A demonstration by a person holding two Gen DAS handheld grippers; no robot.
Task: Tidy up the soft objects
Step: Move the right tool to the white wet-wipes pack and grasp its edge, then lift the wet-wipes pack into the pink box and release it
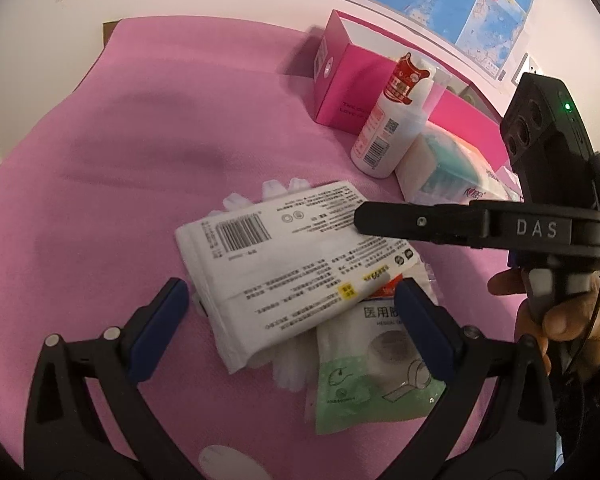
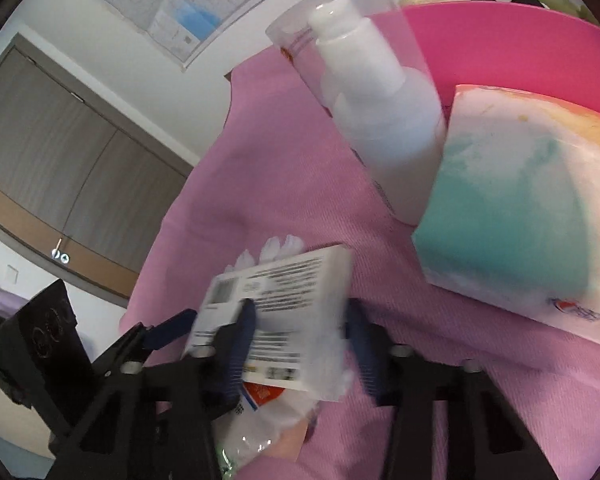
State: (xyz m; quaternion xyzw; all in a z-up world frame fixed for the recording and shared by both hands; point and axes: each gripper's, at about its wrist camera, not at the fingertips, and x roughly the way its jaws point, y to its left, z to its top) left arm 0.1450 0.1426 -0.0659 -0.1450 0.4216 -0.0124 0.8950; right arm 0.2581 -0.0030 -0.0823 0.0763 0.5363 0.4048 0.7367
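A white soft pack with a barcode and black print [image 1: 288, 264] lies on the pink cloth, on top of a green-and-white bag of medical tape [image 1: 372, 364] and white cotton pieces [image 1: 292, 368]. My left gripper [image 1: 290, 320] is open, its blue pads on either side of the near end of the pack. My right gripper [image 2: 304, 336] reaches in from the right; in the right wrist view its blue pads sit on both sides of the white pack [image 2: 284, 320], closed on it. From the left wrist view only its upper finger [image 1: 420, 222] shows, over the pack.
A white lotion bottle [image 1: 388, 120] stands behind the pack, beside a pink box [image 1: 340, 76]. A teal, white and orange tissue pack [image 2: 520, 208] lies at the right. A pink bin wall [image 2: 500, 48] rises behind it. The pink cloth [image 1: 140, 160] stretches left.
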